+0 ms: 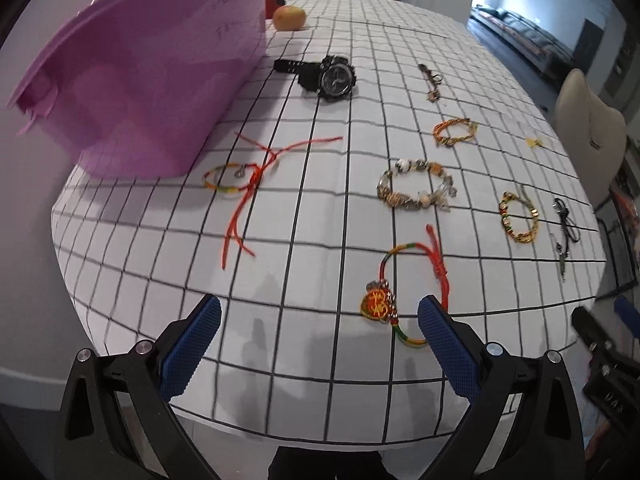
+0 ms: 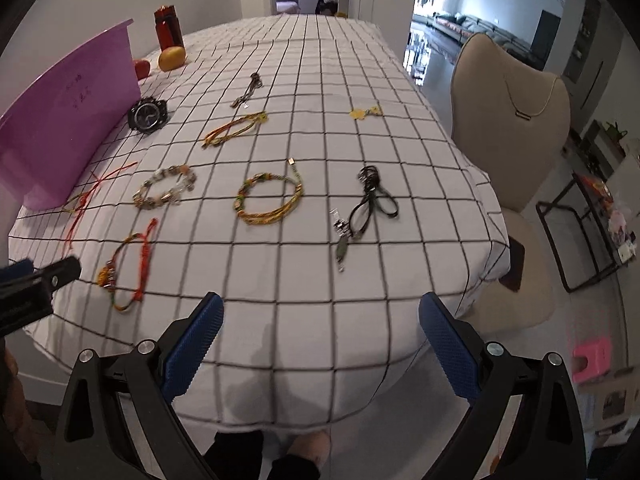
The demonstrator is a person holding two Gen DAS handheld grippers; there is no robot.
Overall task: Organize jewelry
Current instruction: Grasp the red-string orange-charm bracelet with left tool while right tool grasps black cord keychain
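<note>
Jewelry lies spread on a white grid tablecloth [image 1: 304, 216]. My left gripper [image 1: 319, 320] is open above the near edge, its right finger beside a red cord bracelet with a gold charm [image 1: 378, 304]. A purple bin [image 1: 132, 80] stands at the left. A black watch [image 1: 334, 78], a beaded bracelet [image 1: 416, 186], a red string bracelet [image 1: 236, 178] and a braided bracelet [image 1: 454, 132] lie beyond. My right gripper [image 2: 320, 318] is open over the near edge, short of a gold braided bracelet [image 2: 268, 200] and a black cord necklace [image 2: 370, 204].
An orange [image 1: 289, 18] sits at the far left of the table, with a red bottle [image 2: 168, 28] and an apple [image 2: 142, 69] beside it. A beige chair [image 2: 508, 128] stands at the table's right side. A small yellow charm [image 2: 364, 112] lies far right.
</note>
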